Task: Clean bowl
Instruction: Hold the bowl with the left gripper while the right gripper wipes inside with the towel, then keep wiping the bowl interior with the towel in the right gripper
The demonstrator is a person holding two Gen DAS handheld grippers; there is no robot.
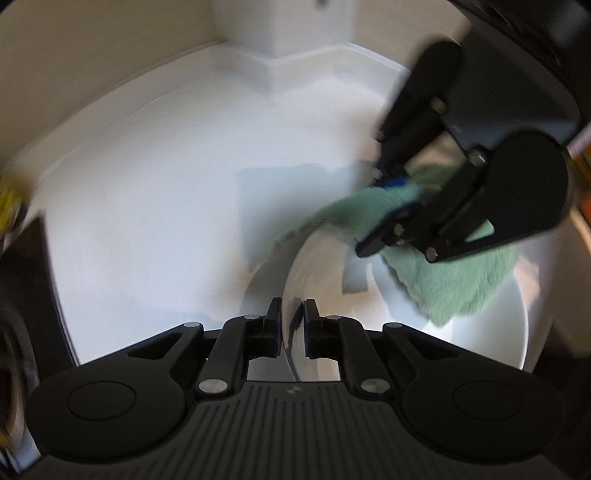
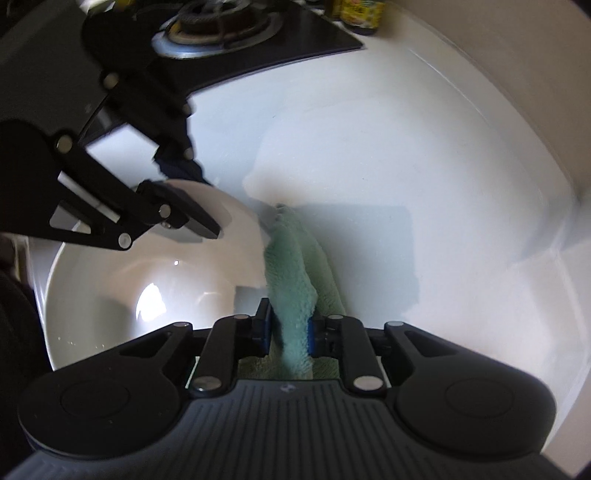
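A white bowl [image 1: 321,258] sits on the white counter. My left gripper [image 1: 292,314] is shut on the bowl's near rim, one finger inside and one outside. In the right wrist view the bowl [image 2: 110,280] lies at lower left with the left gripper [image 2: 184,195] clamped on its far rim. My right gripper [image 2: 290,325] is shut on a green cloth [image 2: 295,266] that drapes over the bowl's right edge. In the left wrist view the right gripper [image 1: 391,206] holds the green cloth [image 1: 454,280] over the bowl's far side.
A white counter [image 1: 147,221] runs to a cream wall with a corner ledge [image 1: 273,74]. A black gas hob [image 2: 221,48] with a burner sits at the back left in the right wrist view. Jars [image 2: 358,14] stand beside it.
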